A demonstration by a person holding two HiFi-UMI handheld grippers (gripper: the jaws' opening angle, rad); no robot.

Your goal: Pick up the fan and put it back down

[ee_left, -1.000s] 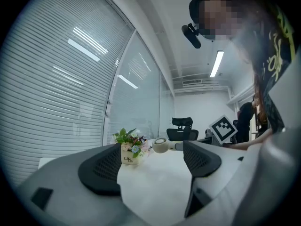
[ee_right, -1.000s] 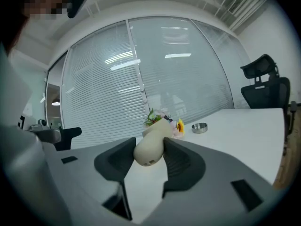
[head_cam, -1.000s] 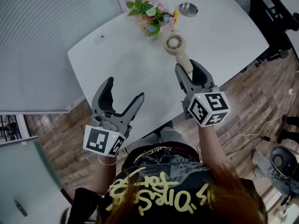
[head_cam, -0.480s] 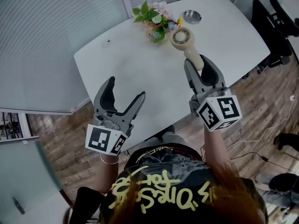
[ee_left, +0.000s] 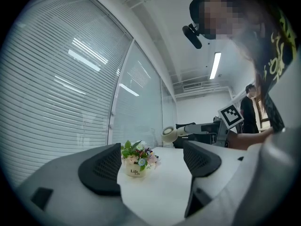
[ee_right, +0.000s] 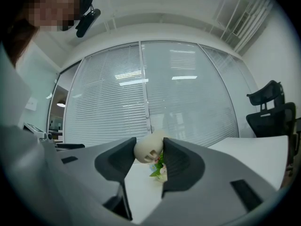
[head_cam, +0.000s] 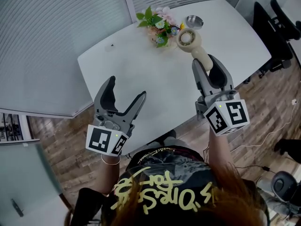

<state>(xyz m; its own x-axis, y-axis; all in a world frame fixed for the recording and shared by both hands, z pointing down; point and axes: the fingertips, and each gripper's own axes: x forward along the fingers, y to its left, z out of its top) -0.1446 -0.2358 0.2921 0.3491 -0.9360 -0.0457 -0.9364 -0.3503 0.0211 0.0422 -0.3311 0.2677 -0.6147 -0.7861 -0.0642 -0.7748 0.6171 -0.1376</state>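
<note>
the pick-up half of the task looks done: the right gripper (head_cam: 210,62) is clenched on the cream fan (head_cam: 192,41). its two pads press the rounded end of the handle from either side, and the round fan head points toward the far side. the fan hangs in the air over the far right part of the white table (head_cam: 155,79). in the head view it sits just right of the flower pot (head_cam: 157,26) and near the small metal bowl (head_cam: 193,20), and the left gripper view shows it well above the tabletop. the left gripper (head_cam: 125,91) hangs over the near left edge, jaws spread wide with nothing between them. what remains, i judge, is the put-down: lower the fan onto a bare patch of table clear of the flowers and the bowl, settle it so it rests steady, and only then let the jaws part.
</note>
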